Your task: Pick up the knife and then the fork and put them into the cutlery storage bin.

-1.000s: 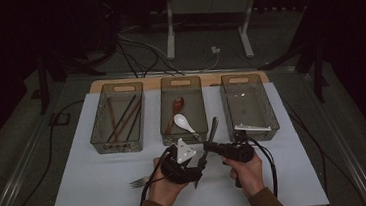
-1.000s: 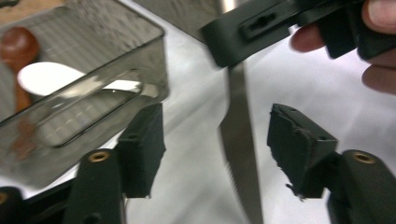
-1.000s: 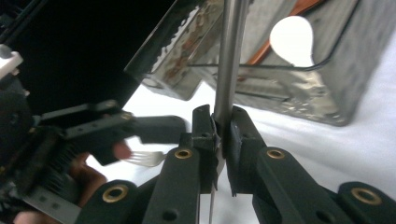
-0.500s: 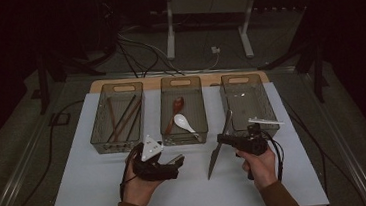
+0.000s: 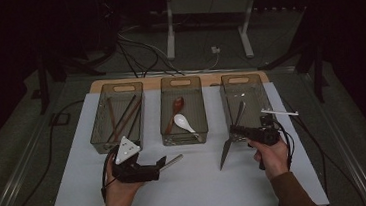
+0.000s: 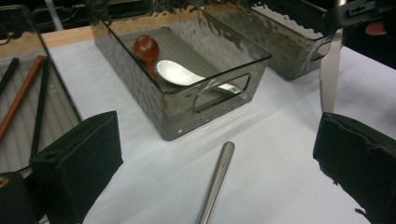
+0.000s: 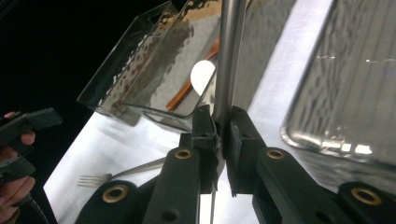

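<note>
- Both hands have pulled apart since a second ago; back then they were bunched together at the middle of the table's near edge, now one sits toward each near corner.
- Left gripper (image 5: pixel 162 163): jaws have just been opening and now stand wide with nothing between them. A fork (image 6: pixel 215 182) lies flat on the table in front of them, handle pointing toward the far edge.
- Left bin (image 5: pixel 98 133) has chopsticks, middle bin (image 5: pixel 163 130) a brown spoon (image 5: pixel 177 104) and a white spoon (image 5: pixel 185 123).
- Right gripper (image 5: pixel 234 132): jaws clamped on a knife (image 5: pixel 225 154) by the handle, blade hanging toward the near edge, right at the near end of the right bin (image 5: pixel 265 95).
- Looks like sorting cutlery into bins: knife's nearly home but not dropped yet, fork probably goes next.
</note>
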Available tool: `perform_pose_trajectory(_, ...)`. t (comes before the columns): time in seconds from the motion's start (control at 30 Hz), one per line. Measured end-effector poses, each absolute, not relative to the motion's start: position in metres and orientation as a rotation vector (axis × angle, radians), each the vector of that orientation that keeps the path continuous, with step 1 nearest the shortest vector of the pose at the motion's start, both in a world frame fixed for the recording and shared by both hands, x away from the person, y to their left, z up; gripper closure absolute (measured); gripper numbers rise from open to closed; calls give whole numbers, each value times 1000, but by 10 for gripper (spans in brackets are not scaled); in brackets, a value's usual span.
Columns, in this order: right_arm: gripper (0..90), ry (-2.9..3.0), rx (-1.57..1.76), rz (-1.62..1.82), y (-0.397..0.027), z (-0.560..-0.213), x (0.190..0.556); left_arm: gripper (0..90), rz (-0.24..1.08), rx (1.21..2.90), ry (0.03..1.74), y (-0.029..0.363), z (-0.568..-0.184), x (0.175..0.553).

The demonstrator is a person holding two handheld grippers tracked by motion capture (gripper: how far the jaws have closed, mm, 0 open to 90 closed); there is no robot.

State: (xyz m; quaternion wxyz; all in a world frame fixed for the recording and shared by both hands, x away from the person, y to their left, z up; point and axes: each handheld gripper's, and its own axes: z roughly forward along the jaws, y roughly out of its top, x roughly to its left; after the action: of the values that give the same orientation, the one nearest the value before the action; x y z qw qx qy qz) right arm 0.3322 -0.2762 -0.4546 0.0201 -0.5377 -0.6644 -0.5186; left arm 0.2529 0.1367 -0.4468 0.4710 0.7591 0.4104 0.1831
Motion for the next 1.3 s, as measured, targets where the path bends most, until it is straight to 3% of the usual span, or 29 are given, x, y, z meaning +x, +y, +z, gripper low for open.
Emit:
perform_pose_trajectory(0.8, 830, -1951, -1842, -1614, -327, -448, 361, 23, 440, 1893, 1004, 131, -456, 253)
perform_pose_trajectory(1.3, 825, -1849, -1982, -1599, -334, -456, 381, 23, 443, 1891, 1007, 131, -456, 253)
